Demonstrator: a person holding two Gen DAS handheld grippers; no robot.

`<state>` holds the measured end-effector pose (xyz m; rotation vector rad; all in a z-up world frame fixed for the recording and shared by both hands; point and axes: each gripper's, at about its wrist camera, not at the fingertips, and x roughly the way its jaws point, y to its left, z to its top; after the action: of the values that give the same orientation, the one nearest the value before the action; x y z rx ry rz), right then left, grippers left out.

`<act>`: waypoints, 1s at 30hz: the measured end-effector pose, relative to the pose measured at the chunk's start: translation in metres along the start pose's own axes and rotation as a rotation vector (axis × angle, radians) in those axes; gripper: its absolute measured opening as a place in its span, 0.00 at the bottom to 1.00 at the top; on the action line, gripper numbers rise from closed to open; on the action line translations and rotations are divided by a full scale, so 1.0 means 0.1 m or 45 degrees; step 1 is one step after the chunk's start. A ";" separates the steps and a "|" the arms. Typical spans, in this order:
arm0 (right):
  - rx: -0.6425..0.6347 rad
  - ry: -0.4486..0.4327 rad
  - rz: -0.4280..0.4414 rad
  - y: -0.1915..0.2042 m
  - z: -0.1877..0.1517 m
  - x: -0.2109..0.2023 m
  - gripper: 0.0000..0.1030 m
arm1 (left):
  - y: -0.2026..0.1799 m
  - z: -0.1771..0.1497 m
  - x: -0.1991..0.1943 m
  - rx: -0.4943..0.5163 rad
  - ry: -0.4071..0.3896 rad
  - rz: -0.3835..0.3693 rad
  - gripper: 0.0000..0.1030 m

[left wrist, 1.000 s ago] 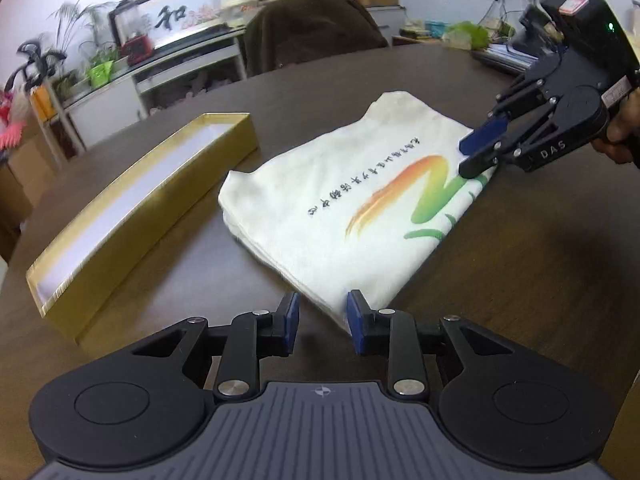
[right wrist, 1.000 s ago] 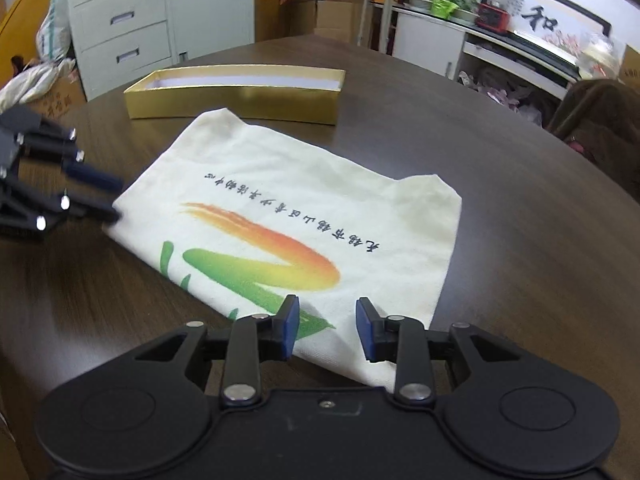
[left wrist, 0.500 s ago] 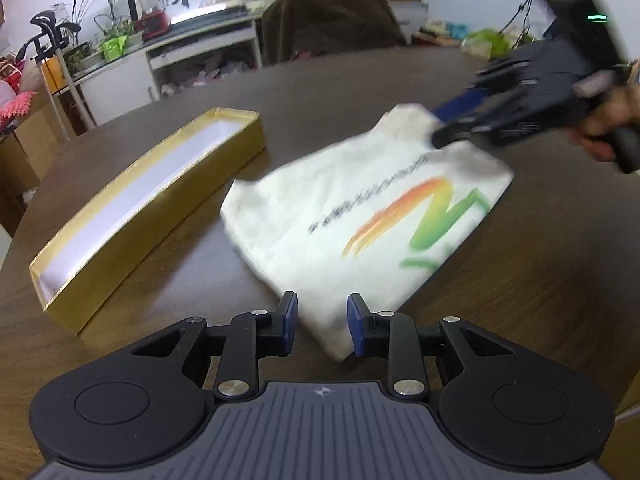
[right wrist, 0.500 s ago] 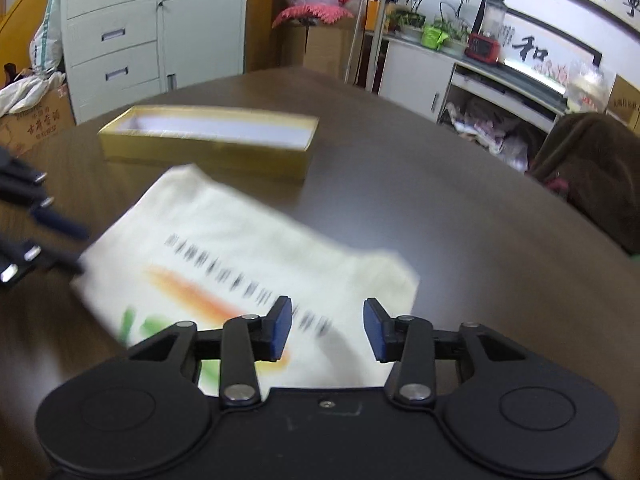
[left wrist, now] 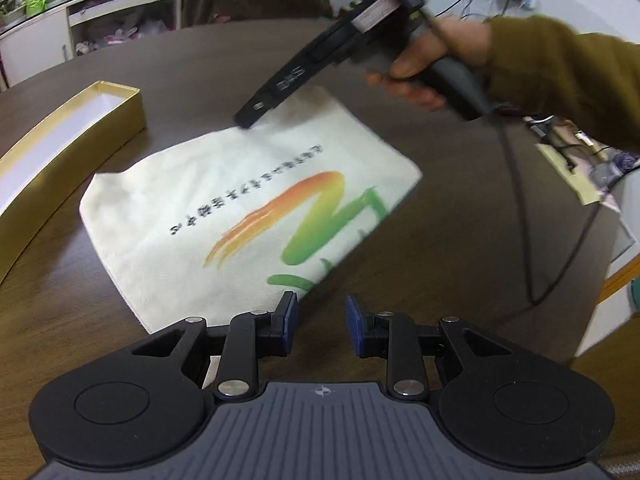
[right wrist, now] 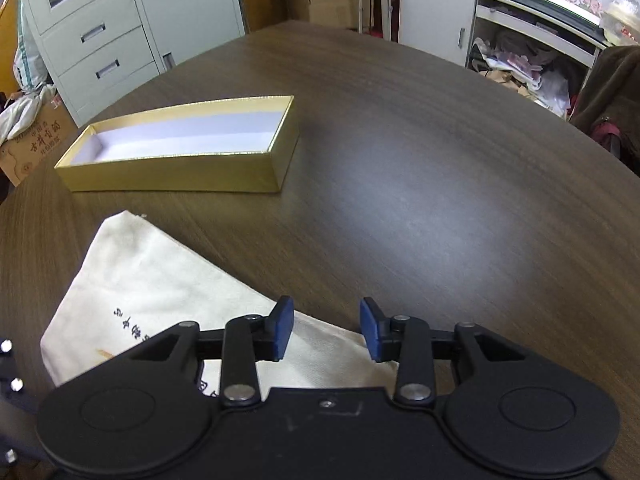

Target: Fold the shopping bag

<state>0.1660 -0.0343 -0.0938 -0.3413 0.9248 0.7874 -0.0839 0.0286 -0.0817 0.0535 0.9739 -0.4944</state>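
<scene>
The dark wooden tabletop (right wrist: 420, 168) takes up most of the room in front of me, round-edged and bare across its far half. On it lies the cream shopping bag (left wrist: 256, 208), flat and folded over on itself, with a line of dark characters and an orange-to-green swoosh printed on the upper face. Beside the bag, a little apart from its far corner, sits a long gold box (right wrist: 180, 160), open on top, white inside.

The right claw (right wrist: 326, 330) hovers at the bag's far edge, its blue pads apart with nothing pinched between them; its jaws have just been closing slightly. From the other side, its tip looks to hang just over the cloth, though blur makes contact hard to judge. A hand (left wrist: 424, 64) in an olive sleeve (left wrist: 568, 76) grips its handle.

The left claw (left wrist: 318, 326) stands at the near corner of the bag, pads parted and empty, one pad over the cloth's edge.
</scene>
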 end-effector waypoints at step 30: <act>0.206 0.099 -0.073 0.67 -1.36 -0.91 0.40 | 0.25 1.47 0.82 0.298 0.041 0.235 0.34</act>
<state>0.0057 -0.1093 -0.0936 -0.2568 1.0409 0.6459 0.0785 -0.0185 -0.0680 0.3595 0.9291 -0.4362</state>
